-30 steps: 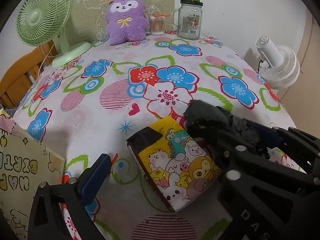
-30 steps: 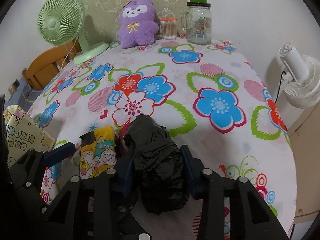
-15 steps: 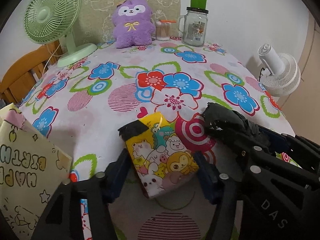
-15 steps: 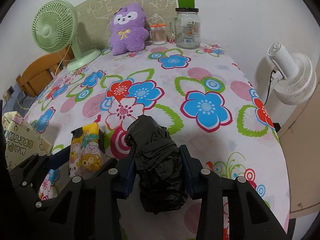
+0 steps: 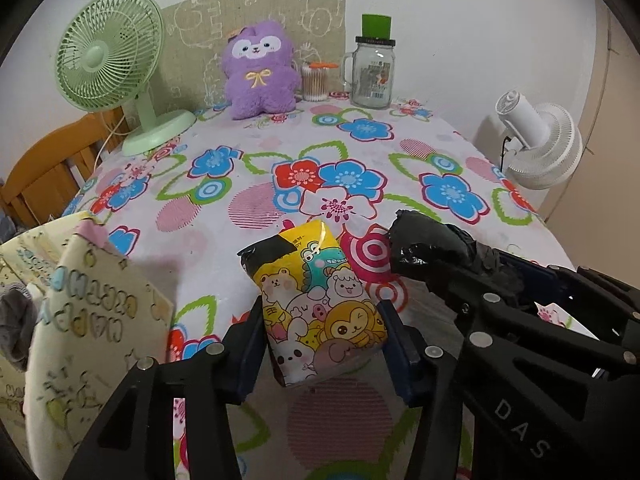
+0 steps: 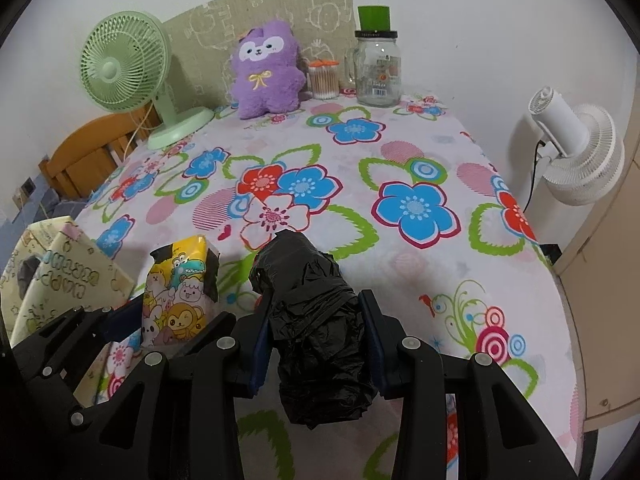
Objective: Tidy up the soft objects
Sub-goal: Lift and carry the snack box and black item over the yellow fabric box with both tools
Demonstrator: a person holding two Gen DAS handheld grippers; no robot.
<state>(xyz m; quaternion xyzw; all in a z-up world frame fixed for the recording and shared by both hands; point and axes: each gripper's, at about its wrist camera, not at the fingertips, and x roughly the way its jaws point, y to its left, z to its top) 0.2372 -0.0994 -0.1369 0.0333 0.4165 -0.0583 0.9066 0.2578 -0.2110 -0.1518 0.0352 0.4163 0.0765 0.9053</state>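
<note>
Now your left gripper [image 5: 324, 340] pinches the soft tissue pack [image 5: 316, 304] mid-body, your right gripper [image 6: 316, 336] the crumpled black plastic bag [image 6: 316, 320] — both light, squashy.

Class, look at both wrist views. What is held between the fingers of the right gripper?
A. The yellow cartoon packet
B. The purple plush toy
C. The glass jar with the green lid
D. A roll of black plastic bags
D: the right gripper has its blue pads pressed on the roll of black plastic bags.
</note>
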